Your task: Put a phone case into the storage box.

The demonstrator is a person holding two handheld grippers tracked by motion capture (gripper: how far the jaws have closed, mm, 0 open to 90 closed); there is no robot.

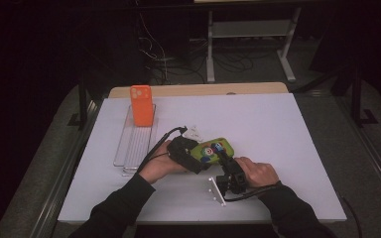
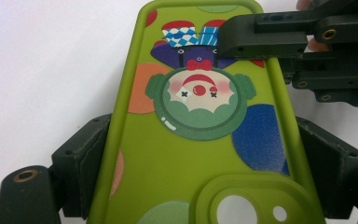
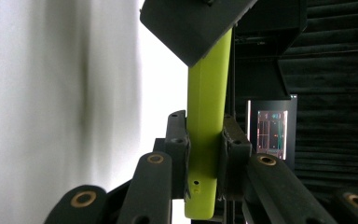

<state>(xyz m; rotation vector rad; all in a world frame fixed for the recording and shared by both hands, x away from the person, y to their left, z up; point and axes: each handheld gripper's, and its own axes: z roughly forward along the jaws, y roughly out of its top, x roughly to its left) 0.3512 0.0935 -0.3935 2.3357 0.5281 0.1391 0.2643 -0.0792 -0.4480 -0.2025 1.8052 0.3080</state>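
A green phone case (image 1: 213, 148) printed with a clown figure is held just above the white table (image 1: 278, 129), near its middle. My left gripper (image 1: 191, 153) grips it across its width at the camera-hole end, and its pads (image 2: 91, 158) press the case (image 2: 191, 154) on both long edges. My right gripper (image 1: 223, 157) comes in from the right and pinches the far end. Its jaws are shut on the case's thin edge (image 3: 206, 93), one pad on each face. An orange phone case (image 1: 141, 105) stands upright at the far end of a clear rack (image 1: 136, 144).
The clear rack lies along the table's left side. Beyond the table's far edge stands a white metal frame (image 1: 248, 29) with cables on the dark floor. A lit screen (image 3: 272, 130) glows in the dark background of the right gripper view.
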